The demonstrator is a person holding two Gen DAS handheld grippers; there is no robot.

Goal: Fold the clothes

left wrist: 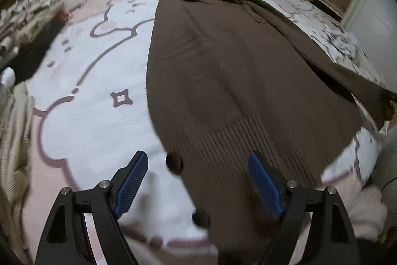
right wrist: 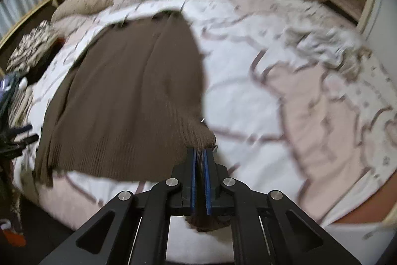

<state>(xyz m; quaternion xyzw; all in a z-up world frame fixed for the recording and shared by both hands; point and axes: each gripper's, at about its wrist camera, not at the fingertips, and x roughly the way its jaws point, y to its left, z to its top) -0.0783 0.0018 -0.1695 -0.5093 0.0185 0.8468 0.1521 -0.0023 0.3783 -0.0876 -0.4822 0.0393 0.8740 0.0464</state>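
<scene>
Lengthwise brown sweater, hem nearest, right gripper clamping cuff

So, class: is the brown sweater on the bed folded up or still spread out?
Mostly spread out. The brown sweater lies flat across the bed, with only one ribbed corner lifted in the shut right gripper.

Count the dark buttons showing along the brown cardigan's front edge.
2: one button between the open left gripper's fingers, another button lower. Others may be hidden.
</scene>
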